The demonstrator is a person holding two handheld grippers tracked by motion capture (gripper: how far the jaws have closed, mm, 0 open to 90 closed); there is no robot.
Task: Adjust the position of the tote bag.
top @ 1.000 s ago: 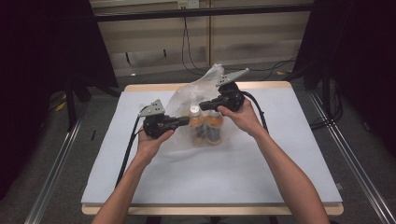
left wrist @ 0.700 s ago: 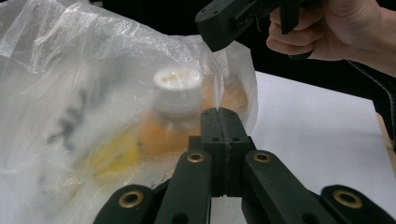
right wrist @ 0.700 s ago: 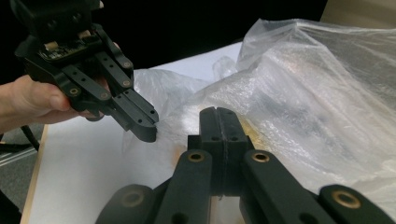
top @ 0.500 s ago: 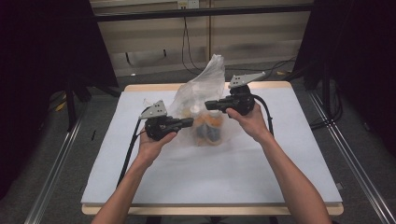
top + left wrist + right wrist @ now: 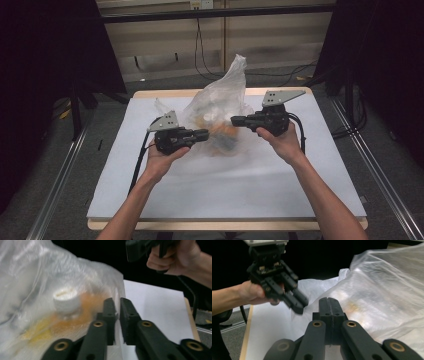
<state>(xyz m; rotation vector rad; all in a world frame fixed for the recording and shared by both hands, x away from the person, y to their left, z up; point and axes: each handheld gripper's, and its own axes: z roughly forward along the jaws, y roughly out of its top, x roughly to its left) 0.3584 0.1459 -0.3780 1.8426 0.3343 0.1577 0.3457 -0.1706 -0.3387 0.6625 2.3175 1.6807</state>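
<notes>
The plastic bag [image 5: 220, 107] sits at the centre of the high view. The left gripper [image 5: 117, 302] has its jaws just parting, with the bag's edge in the gap. The right gripper [image 5: 329, 300] is closed and empty. Each should probably pinch only loose film, clear of the contents.

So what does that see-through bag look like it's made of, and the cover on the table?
The bag looks like thin clear plastic film: glossy, crinkled, with orange contents and a white cap showing hazily through it. The table cover looks like matte white paper or thin sheet, lying flat without shine; which of the two is hard to tell. A wooden-looking table edge shows beyond it.
</notes>
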